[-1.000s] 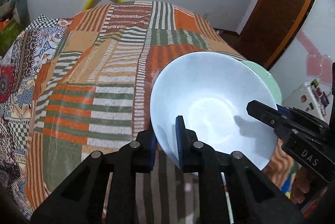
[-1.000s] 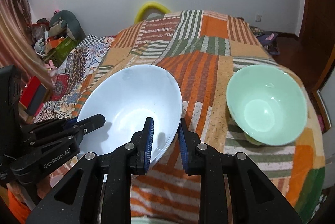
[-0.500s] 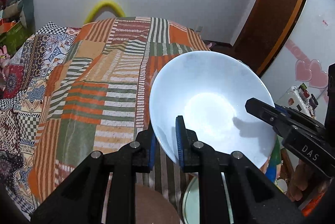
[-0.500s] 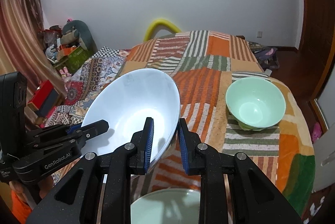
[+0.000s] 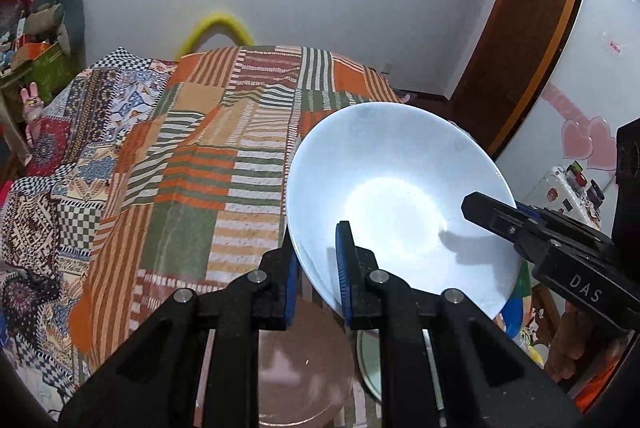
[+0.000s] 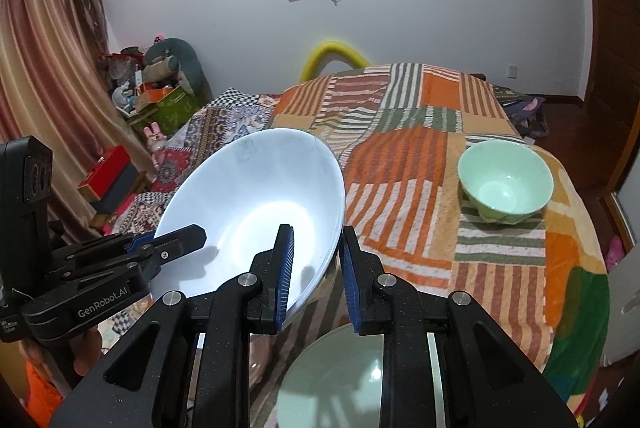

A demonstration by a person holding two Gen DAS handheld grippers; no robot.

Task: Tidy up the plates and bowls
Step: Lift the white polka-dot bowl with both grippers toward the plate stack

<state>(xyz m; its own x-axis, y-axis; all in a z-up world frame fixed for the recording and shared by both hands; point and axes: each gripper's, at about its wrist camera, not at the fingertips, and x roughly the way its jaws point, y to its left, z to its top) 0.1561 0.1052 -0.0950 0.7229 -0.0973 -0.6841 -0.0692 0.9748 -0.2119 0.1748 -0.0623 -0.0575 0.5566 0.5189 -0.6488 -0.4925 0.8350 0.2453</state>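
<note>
— Above the patchwork bedspread [image 5: 192, 164], what have you changed?

— You have lifted the white bowl [image 5: 396, 196] higher; a pink plate [image 5: 304, 360] and a glass plate [image 6: 340, 380] now show beneath it, and the green bowl [image 6: 505, 184] sits farther off.

— Your grip?

— Your left gripper [image 5: 317, 268] and right gripper [image 6: 318, 268] each pinch the white bowl's rim on opposite sides.

— Any writing?

— "DAS" and "GenRobot.AI" on the grippers.
</note>
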